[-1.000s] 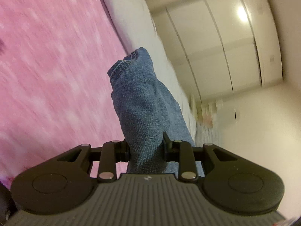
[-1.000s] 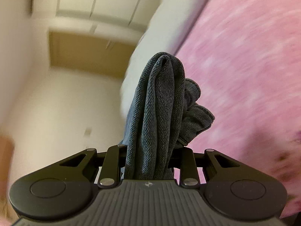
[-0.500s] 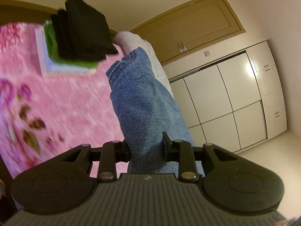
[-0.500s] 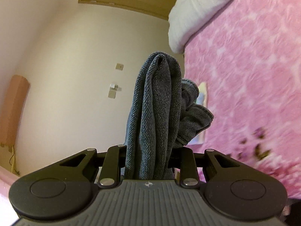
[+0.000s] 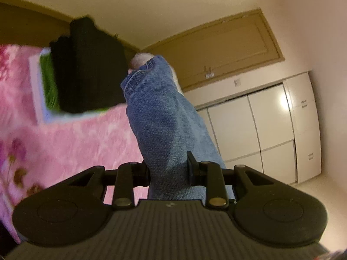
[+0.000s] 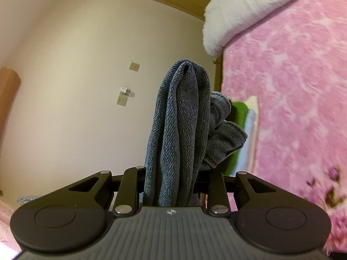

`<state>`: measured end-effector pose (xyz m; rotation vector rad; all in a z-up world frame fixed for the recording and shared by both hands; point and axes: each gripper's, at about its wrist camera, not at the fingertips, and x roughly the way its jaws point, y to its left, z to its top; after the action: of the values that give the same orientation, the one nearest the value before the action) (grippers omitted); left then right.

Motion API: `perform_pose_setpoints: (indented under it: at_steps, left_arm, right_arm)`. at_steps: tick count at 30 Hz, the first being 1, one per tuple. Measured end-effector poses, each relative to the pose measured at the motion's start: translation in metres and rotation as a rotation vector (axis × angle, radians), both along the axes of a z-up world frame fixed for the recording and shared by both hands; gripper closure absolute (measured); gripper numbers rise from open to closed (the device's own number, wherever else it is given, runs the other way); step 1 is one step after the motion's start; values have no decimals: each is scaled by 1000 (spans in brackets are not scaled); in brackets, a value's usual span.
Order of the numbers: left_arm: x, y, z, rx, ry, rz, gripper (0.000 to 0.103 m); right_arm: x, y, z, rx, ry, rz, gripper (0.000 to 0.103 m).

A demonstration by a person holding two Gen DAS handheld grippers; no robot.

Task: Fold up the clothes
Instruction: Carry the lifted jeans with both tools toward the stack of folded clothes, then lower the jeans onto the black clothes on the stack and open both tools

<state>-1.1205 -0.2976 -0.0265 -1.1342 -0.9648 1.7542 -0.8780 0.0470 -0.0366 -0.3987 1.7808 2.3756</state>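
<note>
1. The left gripper [image 5: 168,169] has its fingers closed on a bunch of blue jeans [image 5: 160,117]; the denim runs straight forward from the grip, along the fingers' own line, its stitched hem at the far tip.
2. The right gripper [image 6: 173,177] likewise pinches the jeans [image 6: 180,130], here gathered in several layers, long axis again forward, the fold rounded at the far end.
3. Both ends are held off the pink bed [image 5: 71,143]; neither hand looks nearer to it.
4. Farther on the bed lies a stack [image 5: 86,75], black cloth over green, ahead-left of the left gripper.
5. Whether the jeans are mid-fold or being carried to the stack cannot be told.
</note>
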Motion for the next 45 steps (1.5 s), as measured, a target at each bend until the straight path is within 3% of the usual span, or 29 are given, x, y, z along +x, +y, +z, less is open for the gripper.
perform_pose_setpoints:
  at_steps: [9, 17, 25, 29, 31, 32, 35, 41, 45]
  left_arm:
    - [-105, 35, 17, 36, 111, 137, 78]
    - [-180, 58, -15, 47, 70, 160, 78]
    - [-235, 69, -60, 16, 38, 137, 77]
    - [-246, 68, -96, -58, 47, 146, 76]
    - [-249, 70, -128, -129, -24, 131, 76]
    - [-250, 70, -145, -163, -84, 120, 76]
    - [-246, 67, -158, -141, -89, 114, 76]
    - [-250, 69, -154, -115, -24, 88, 75]
    - [-255, 71, -166, -161, -53, 79, 73]
  right_arm:
    - [-150, 58, 15, 57, 112, 141, 75]
    - [-239, 79, 2, 68, 104, 202, 75]
    - [-284, 84, -29, 55, 51, 179, 75]
    - [-313, 93, -67, 16, 4, 196, 74]
    - [-322, 95, -94, -24, -69, 207, 72]
    - [-328, 96, -112, -44, -148, 201, 70]
    - [-326, 94, -142, -101, -266, 158, 64]
    - [-311, 79, -103, 76, -166, 175, 72]
    - [-316, 83, -118, 37, -290, 175, 62]
